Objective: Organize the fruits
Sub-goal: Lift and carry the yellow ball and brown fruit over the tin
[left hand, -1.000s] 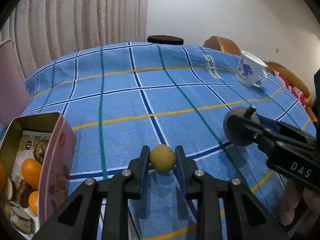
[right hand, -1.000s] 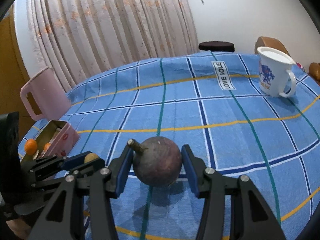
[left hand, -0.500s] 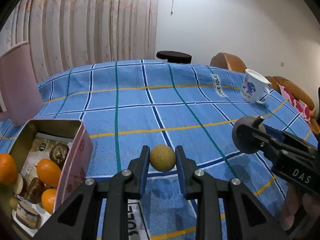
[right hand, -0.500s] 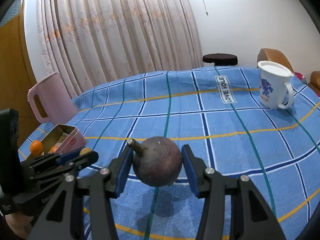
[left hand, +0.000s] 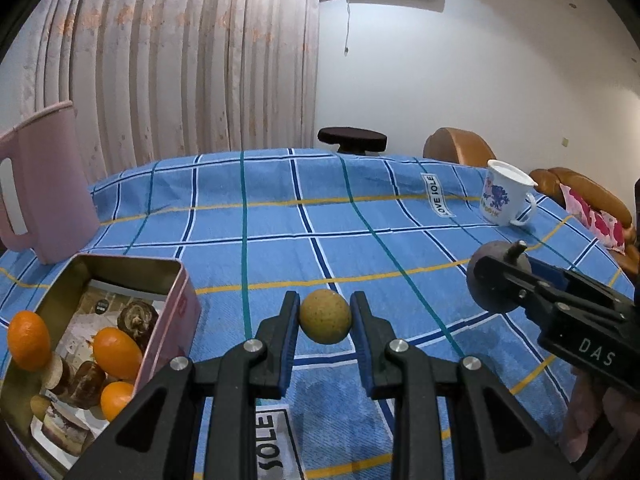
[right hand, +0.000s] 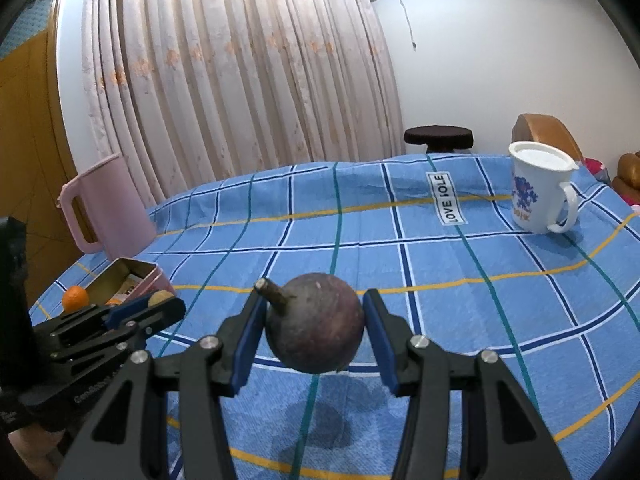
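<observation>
My left gripper [left hand: 325, 322] is shut on a small round yellow-brown fruit [left hand: 325, 321] and holds it above the blue checked tablecloth [left hand: 280, 232]. My right gripper [right hand: 315, 330] is shut on a dark purple round fruit with a stem [right hand: 316, 328], also lifted off the cloth; it shows at the right of the left wrist view [left hand: 498, 280]. An open pink tin [left hand: 120, 320] at the lower left holds several small oranges [left hand: 116, 354] over a printed liner. One orange [left hand: 28, 340] sits at its left edge.
A pink pitcher [left hand: 44, 192] stands at the far left behind the tin. A white mug with a blue print [left hand: 506, 199] stands at the far right. A dark stool [left hand: 352, 140] and brown chairs [left hand: 456, 146] are beyond the table.
Both grippers have risen with their fruits and tilted up, so more of the room shows. The tin is now closer to the left gripper.
</observation>
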Tool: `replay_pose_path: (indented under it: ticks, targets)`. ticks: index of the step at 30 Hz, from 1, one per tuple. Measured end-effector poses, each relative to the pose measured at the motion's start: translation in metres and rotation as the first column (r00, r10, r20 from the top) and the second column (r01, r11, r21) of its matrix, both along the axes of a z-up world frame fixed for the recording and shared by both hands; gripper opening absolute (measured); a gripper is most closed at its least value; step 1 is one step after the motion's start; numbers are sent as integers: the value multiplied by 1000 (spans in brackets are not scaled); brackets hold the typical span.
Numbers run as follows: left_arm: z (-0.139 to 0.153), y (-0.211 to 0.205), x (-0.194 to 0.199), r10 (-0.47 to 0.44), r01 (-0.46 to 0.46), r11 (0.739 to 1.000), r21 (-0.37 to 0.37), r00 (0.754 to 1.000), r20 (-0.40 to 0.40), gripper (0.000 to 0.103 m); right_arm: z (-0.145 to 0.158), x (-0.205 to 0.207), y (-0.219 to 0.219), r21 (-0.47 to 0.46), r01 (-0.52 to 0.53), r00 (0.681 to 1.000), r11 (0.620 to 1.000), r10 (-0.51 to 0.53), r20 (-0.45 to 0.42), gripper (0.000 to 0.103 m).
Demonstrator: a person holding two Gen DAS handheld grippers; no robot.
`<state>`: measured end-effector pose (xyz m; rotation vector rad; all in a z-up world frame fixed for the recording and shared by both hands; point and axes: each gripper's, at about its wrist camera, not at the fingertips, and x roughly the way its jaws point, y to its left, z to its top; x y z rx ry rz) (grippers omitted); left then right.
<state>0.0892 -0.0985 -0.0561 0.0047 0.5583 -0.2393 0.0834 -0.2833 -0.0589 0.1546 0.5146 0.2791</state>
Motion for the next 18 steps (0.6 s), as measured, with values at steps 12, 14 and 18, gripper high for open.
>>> replay_pose_path:
  ticks: [12, 14, 18]
  targets:
    - [5, 1, -10, 17, -18, 1000, 10, 998, 66, 27, 7, -13, 2, -27, 12, 997, 1000, -10, 81, 53]
    - [6, 1, -12, 21, -22, 1000, 12, 997, 78, 27, 9, -15, 5, -41, 13, 995, 999, -9, 98, 53]
    - [9, 1, -18, 22, -24, 1000, 15, 994, 109, 27, 10, -20, 8, -60, 13, 992, 998, -5, 126, 53]
